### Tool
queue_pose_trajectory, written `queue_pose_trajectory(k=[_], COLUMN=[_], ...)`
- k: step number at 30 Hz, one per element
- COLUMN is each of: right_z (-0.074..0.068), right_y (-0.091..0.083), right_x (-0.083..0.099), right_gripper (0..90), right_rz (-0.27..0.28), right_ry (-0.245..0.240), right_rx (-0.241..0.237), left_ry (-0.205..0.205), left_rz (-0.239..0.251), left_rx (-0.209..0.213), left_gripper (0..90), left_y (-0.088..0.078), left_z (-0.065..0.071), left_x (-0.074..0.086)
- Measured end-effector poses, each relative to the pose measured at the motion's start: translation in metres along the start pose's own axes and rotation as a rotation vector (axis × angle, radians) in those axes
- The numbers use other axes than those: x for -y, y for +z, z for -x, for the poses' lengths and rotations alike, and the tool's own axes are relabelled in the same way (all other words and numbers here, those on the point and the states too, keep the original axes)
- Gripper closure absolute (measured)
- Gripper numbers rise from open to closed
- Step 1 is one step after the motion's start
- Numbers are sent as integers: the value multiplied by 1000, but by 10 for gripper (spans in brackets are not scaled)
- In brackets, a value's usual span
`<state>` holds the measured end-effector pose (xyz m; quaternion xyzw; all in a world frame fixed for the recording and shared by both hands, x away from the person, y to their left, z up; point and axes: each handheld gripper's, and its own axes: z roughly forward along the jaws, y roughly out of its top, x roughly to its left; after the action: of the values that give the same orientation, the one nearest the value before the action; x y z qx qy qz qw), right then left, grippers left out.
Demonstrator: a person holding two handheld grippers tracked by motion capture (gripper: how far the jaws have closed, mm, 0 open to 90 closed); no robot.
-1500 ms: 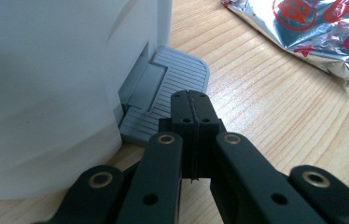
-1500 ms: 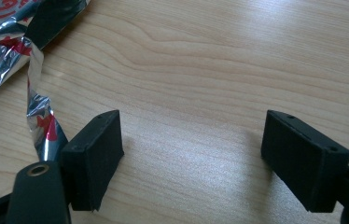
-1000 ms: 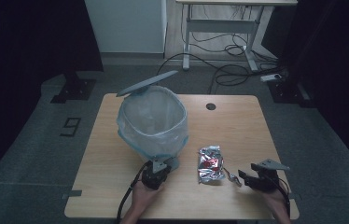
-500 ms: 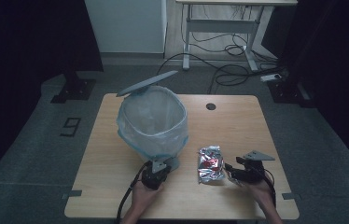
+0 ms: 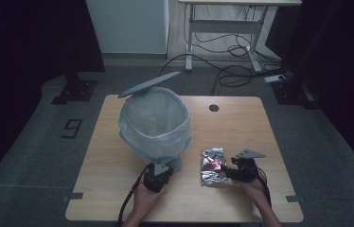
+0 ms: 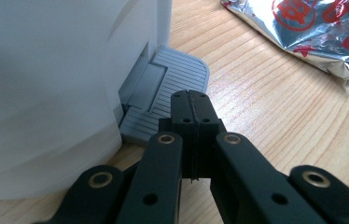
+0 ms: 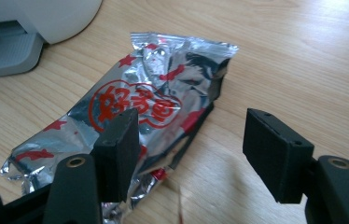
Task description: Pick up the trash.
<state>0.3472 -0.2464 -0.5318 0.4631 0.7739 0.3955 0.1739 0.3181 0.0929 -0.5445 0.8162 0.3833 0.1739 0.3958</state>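
Note:
A grey pedal bin (image 5: 155, 125) lined with a pale plastic bag stands mid-table, its lid (image 5: 149, 84) tilted up open. My left gripper (image 5: 158, 174) is shut, and its tips (image 6: 191, 100) rest on the ribbed grey pedal (image 6: 177, 70) at the bin's foot. A crinkled silver snack packet (image 5: 213, 165) with red print lies flat to the right of the bin. My right gripper (image 5: 229, 172) is open at the packet's near right edge. In the right gripper view, one jaw of it (image 7: 200, 144) is over the packet (image 7: 149, 102) and the other is over bare wood.
The wooden table (image 5: 241, 127) has a round cable hole (image 5: 214, 108) at the back. The bin's pedal (image 7: 4, 53) lies just left of the packet. Beyond the table are a desk frame and floor cables (image 5: 232, 71).
My right gripper has slid left across the table to the silver packet. The left gripper, the bin and the raised lid have stayed as they were.

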Motion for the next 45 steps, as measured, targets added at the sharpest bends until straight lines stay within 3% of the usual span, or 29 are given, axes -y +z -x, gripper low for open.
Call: queue_pose_trajectory(k=[5,6,7,8,9,10,11,12,14,15,18,28,45], right_z=[-6,-8,-8,-9,-9,-11,-11,-12,-12,-10,-8,2,7], right_y=[10,13,14,14,14,14,14,13,13,10,4,-24,-63], right_x=[3,5,5,6,6,7,7,8,8,8,8,4,-9], right_gripper=[382,441,441,512,512,629,629,715,737,830,876,893,895], right_rz=[-36,-47,-48,-48,-48,-47,-47,-46,-47,-39,-13,71,203], right_ry=[-4,-14,-16,-25,-25,-44,-44,-44,-42,-39,-31,9,17], right_rx=[4,13,18,25,25,42,42,43,43,37,26,-8,-18], left_ry=[2,0,0,-2,-2,-3,-3,-4,-4,-5,-11,-7,-9], left_rz=[0,0,0,-1,-1,-2,-2,-1,-1,-2,-2,-6,-8], left_rx=[2,3,3,5,5,5,5,4,5,7,14,11,15], left_gripper=[900,900,900,900,900,900,900,900,900,900,900,900,900], left_y=[0,0,0,0,0,0,0,0,0,0,0,0,0], left_z=[0,0,0,-1,-1,-1,-1,0,0,-1,-2,-1,-2], left_x=[0,0,0,0,0,0,0,0,0,0,-1,-1,-1])
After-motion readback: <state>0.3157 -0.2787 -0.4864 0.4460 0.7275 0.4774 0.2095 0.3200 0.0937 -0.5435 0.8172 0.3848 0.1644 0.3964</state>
